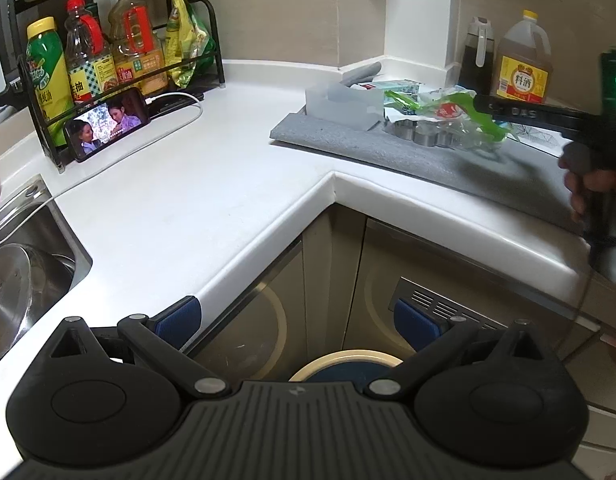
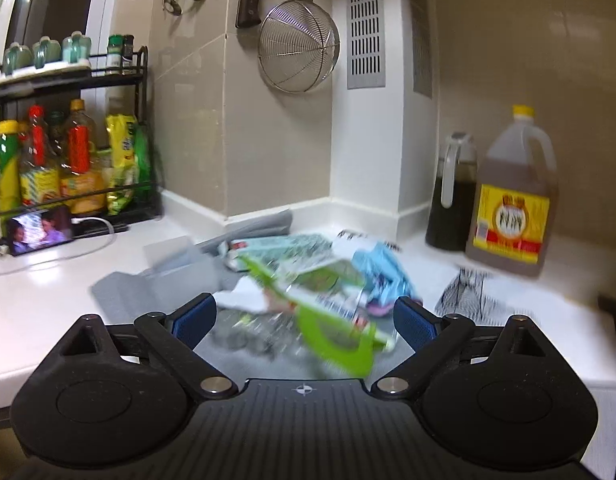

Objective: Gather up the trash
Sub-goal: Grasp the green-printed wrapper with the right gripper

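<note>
1. The right gripper (image 2: 304, 314) is spread wide and holds nothing.
2. A green wrapper (image 2: 332, 344) lies between its fingers on the grey mat (image 2: 120, 292).
3. The left gripper (image 1: 296, 326) is wide too, empty, above a bin (image 1: 344, 360).

We can read 料酒 on the yellow label of the big jug (image 1: 523, 65) at the far right of the worktop, and the same label shows in the right wrist view, though blurred. On the black arm of the right gripper (image 1: 484, 107), seen from the left wrist view, we make out the letters "DAS". In the rack at the far left, one bottle (image 1: 86, 56) bears 生抽, while the other labels there are too small for us to read.
</note>
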`<state>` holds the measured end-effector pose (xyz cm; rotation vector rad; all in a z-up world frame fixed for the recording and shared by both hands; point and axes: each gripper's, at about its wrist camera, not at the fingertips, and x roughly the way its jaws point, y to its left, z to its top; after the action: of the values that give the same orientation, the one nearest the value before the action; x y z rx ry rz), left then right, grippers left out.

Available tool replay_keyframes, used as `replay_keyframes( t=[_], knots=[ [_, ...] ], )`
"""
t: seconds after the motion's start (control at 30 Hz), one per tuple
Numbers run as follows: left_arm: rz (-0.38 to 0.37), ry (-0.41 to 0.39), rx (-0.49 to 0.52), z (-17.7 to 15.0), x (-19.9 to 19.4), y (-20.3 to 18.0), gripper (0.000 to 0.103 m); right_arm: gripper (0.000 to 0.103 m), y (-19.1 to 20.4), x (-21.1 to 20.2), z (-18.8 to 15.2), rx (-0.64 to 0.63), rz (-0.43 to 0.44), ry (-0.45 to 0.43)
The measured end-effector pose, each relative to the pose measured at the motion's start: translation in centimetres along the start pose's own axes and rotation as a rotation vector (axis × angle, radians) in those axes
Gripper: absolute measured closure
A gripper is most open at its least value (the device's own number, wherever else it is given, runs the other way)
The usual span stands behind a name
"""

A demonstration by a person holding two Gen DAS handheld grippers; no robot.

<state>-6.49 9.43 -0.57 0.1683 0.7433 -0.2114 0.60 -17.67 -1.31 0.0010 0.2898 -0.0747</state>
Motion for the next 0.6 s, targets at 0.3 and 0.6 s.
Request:
replay_keyframes(
  t=[0.3,0.6],
  knots=[
    [0.012,0.031,-0.006,2.2,2.3,-0.5,0.0,0.095,-1.3,3.9,-0.6,0.005,0.1,0.015],
    [0.022,-0.001,-0.027,8.3,6.1,-3.0,0.0,0.1,-5.2,1.3,-1.2,0.182,0.264,-0.22]
  ],
)
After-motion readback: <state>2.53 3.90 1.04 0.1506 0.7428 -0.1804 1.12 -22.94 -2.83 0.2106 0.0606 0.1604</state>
